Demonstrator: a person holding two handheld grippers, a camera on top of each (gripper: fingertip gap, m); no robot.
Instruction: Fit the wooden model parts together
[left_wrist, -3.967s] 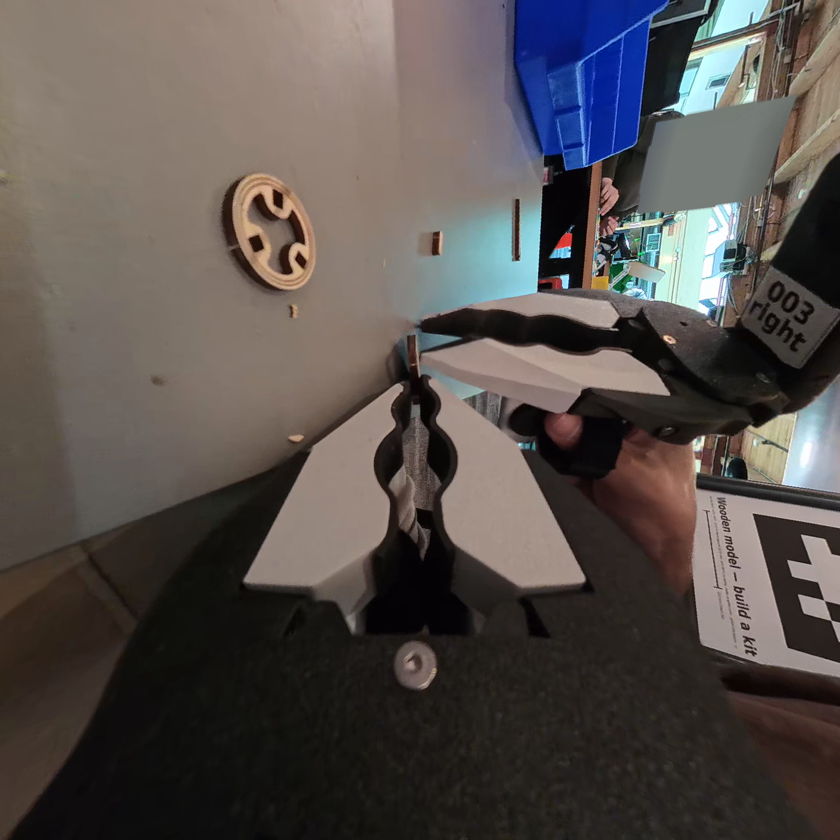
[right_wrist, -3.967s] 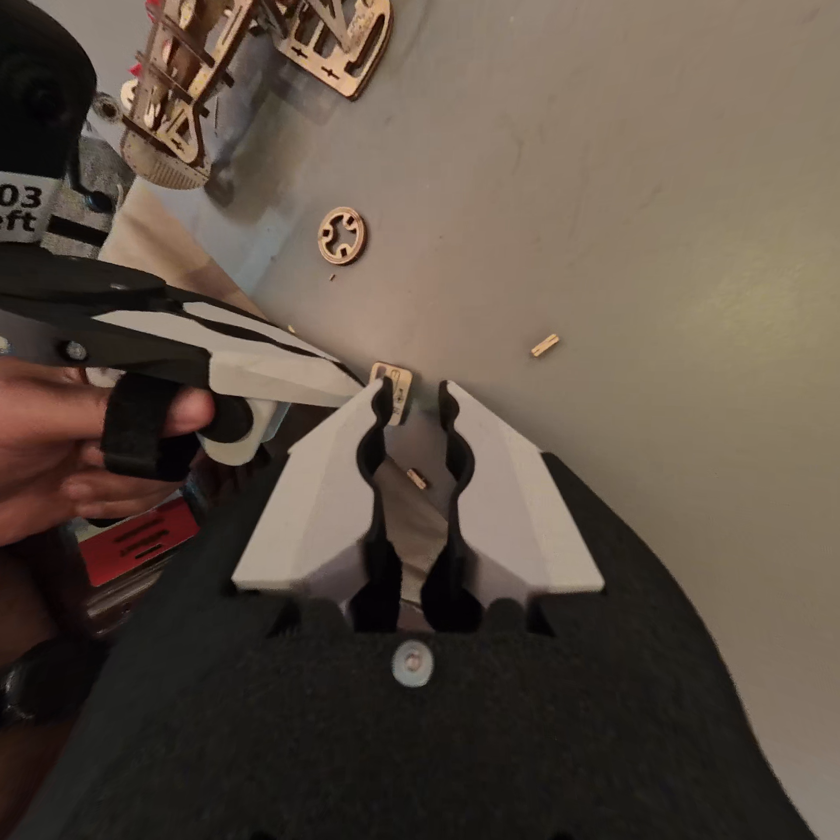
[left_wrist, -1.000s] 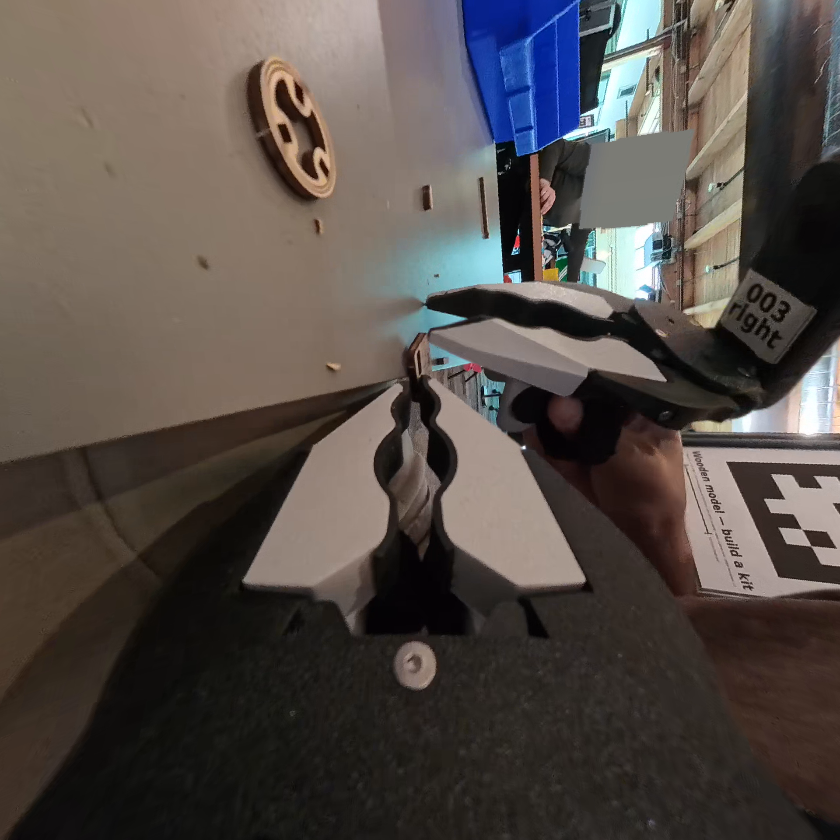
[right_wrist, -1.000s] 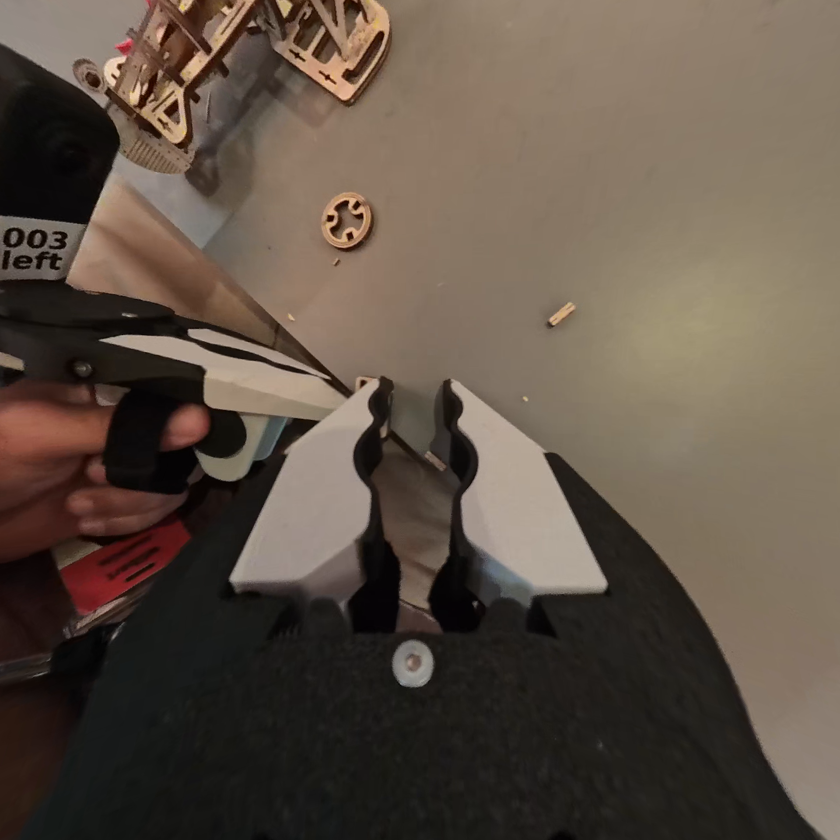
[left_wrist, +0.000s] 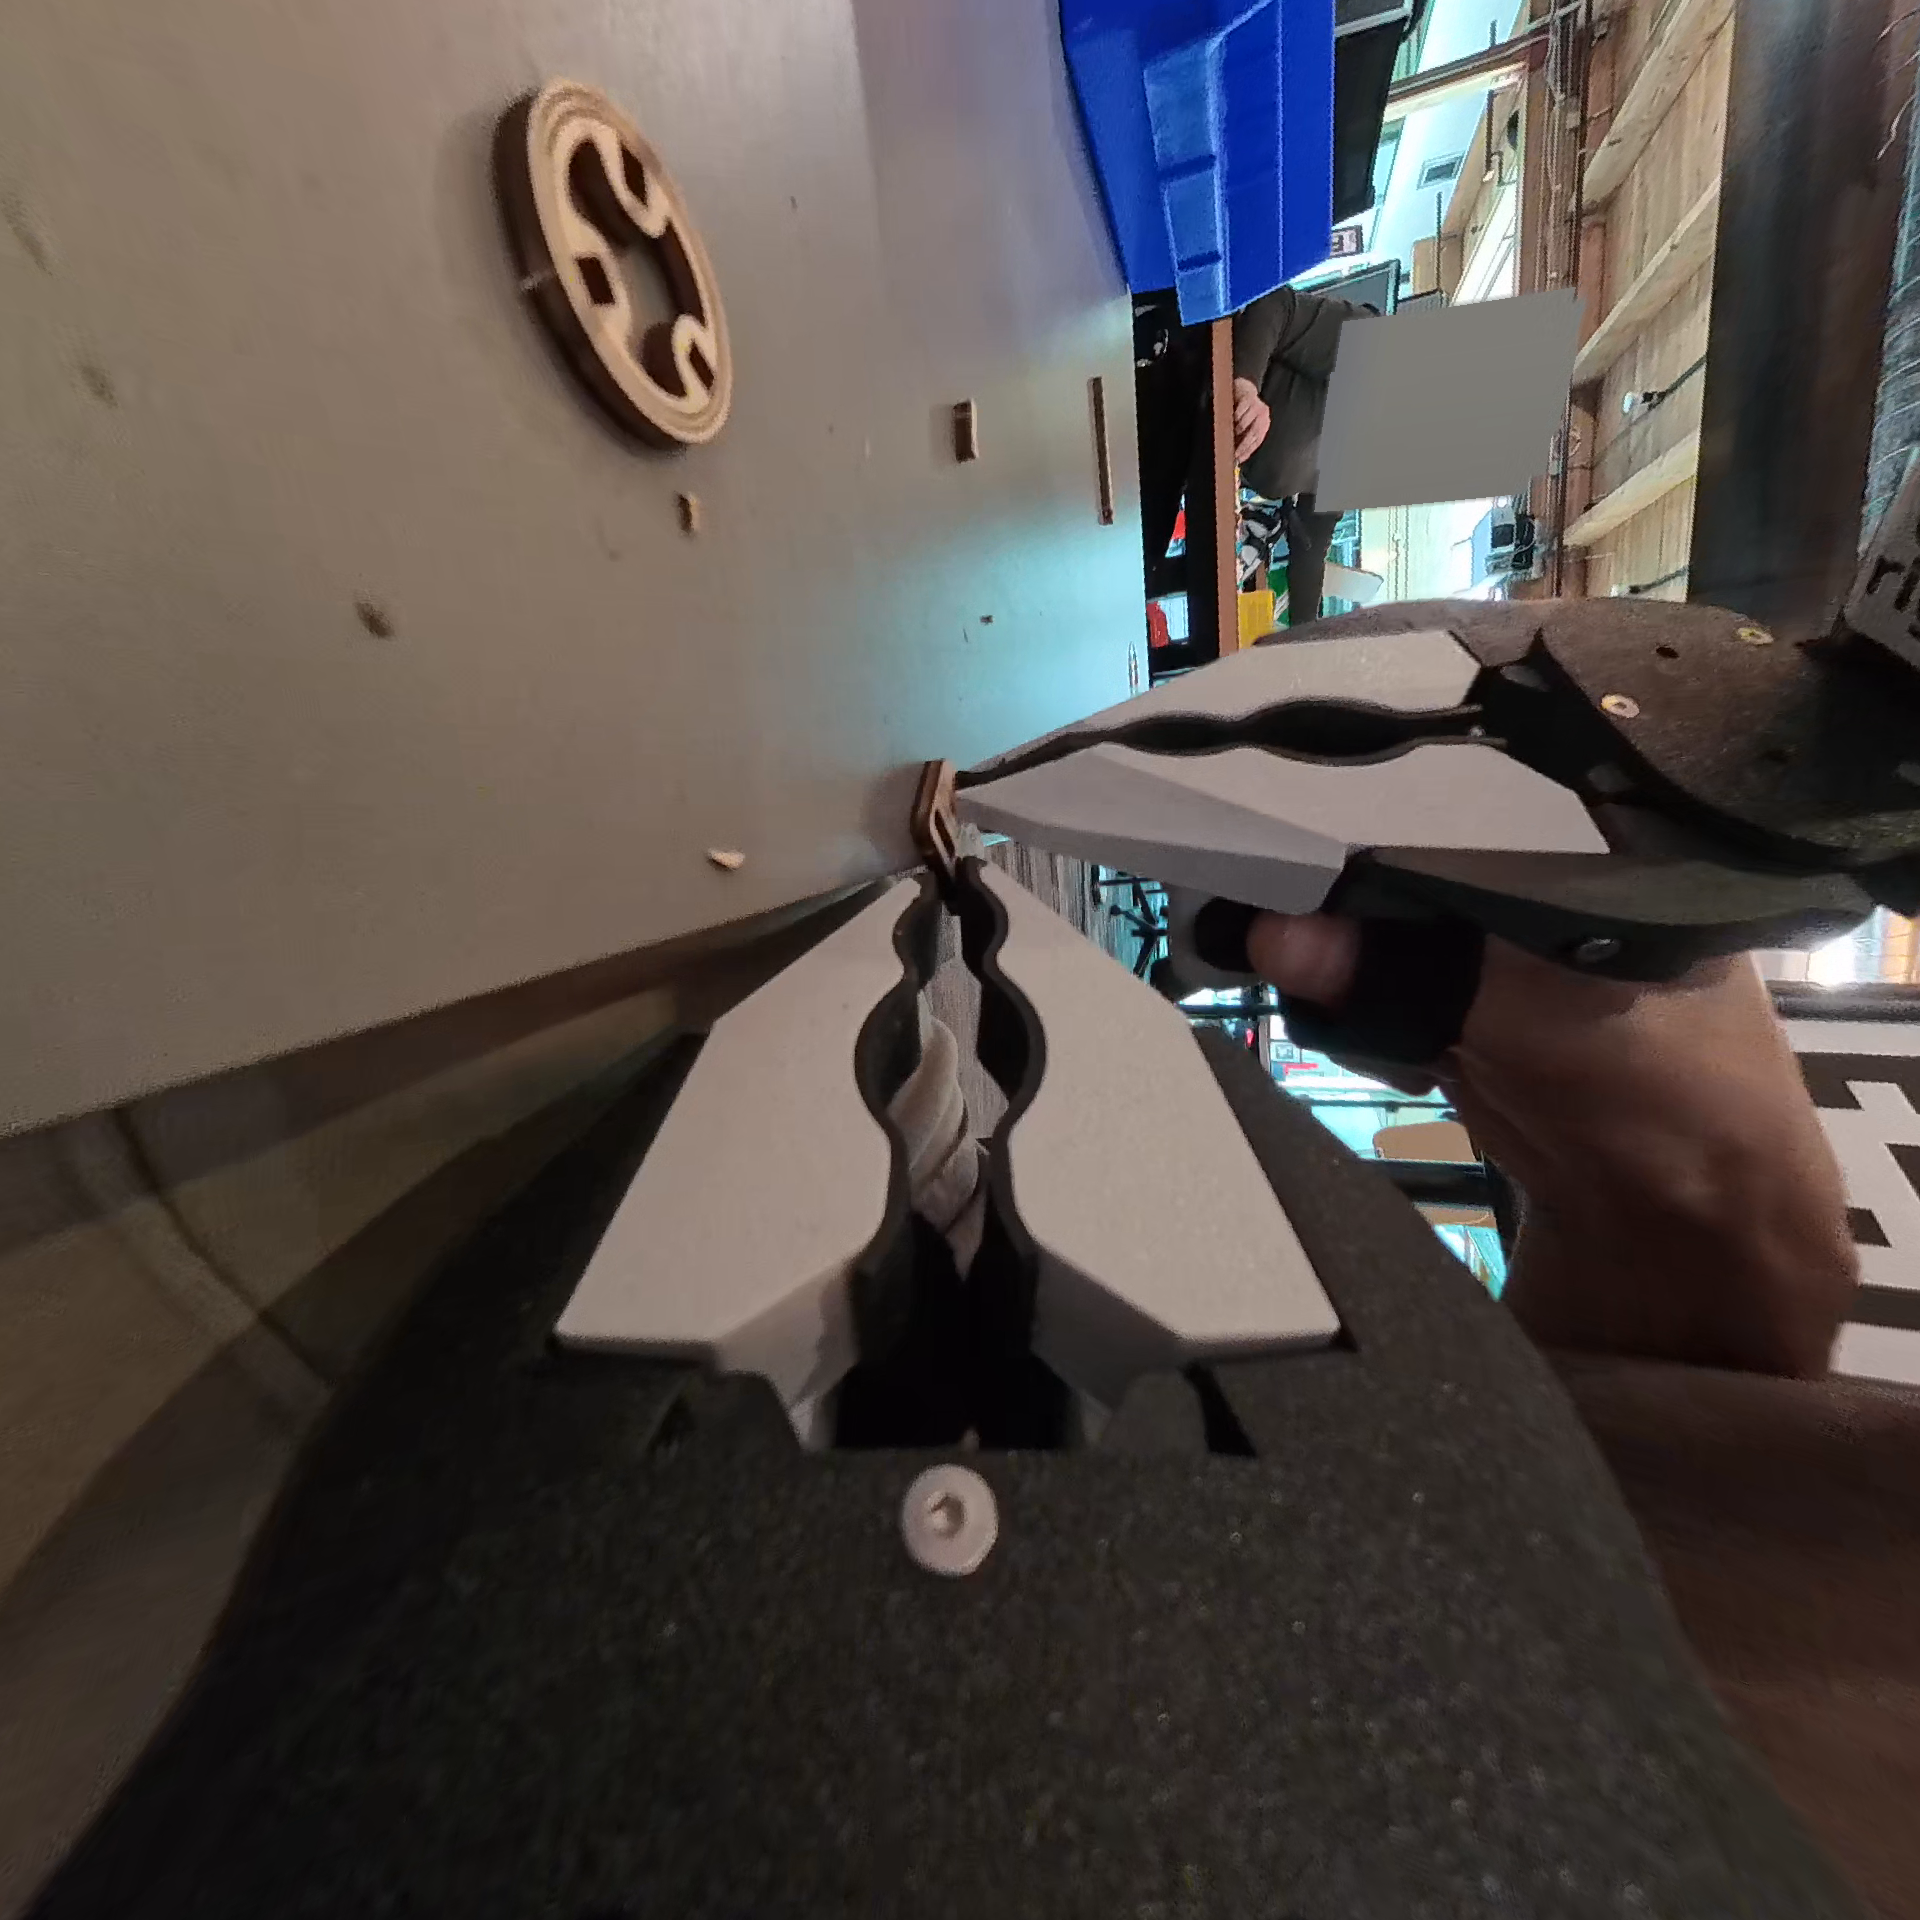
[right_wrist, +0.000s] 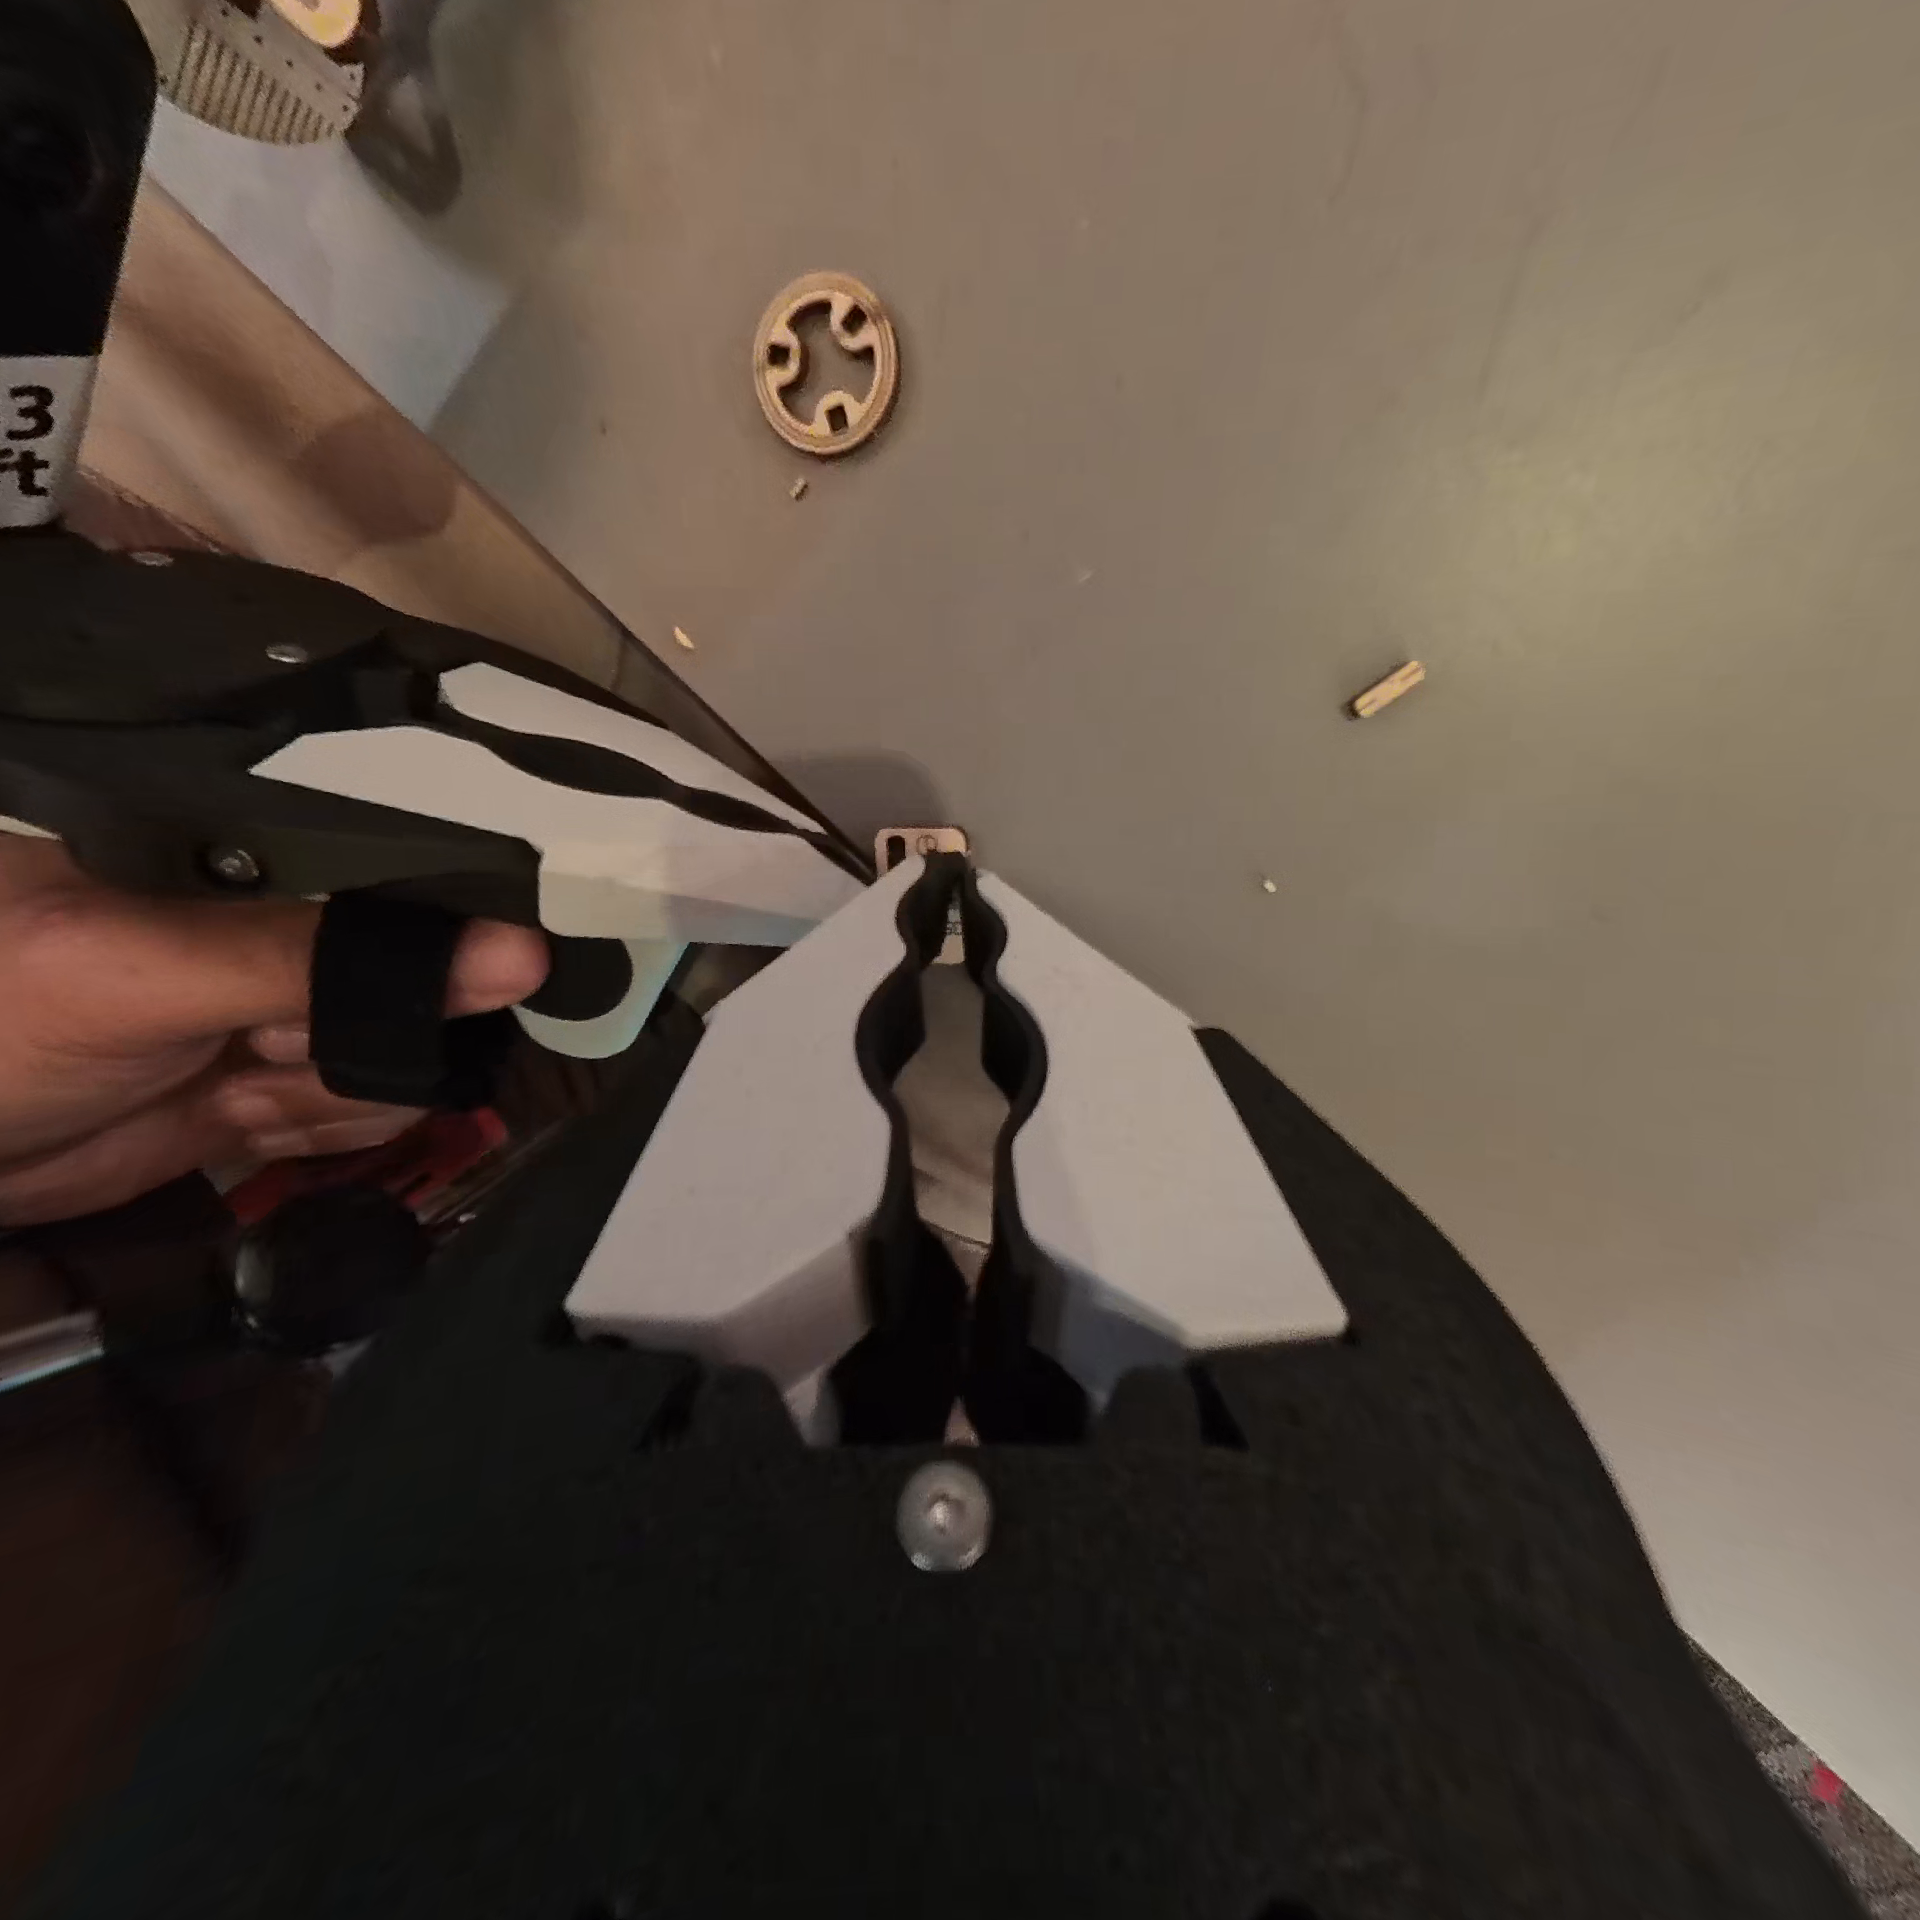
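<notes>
At the edge of a wide, flat grey tabletop, we hold our two handheld grippers tip to tip over one small part. Beyond the table's far end in the left wrist view stands a bright blue plastic bin, and a person in dark clothing stands in the workshop behind it. Our left gripper, with pale grey fingers on a black body, has its jaws drawn together on a small flat wooden tab, which it pinches edge-on at the tips. Our right gripper, of the same build, comes in from the side, its jaws likewise nearly closed, with the same tab caught at the fingertips; both tools appear to grip the piece, which sits just at the table's rim. Part of a toothed wooden model assembly shows at the top left corner of the right wrist view, well apart from the grippers. Nearer, a round wooden disc with a cross-shaped cut-out lies flat on the grey surface. To the right of our grippers in that view, a short pale wooden peg rests alone. Smaller still, a few light wood chips are scattered on the table between the disc and the grippers.
</notes>
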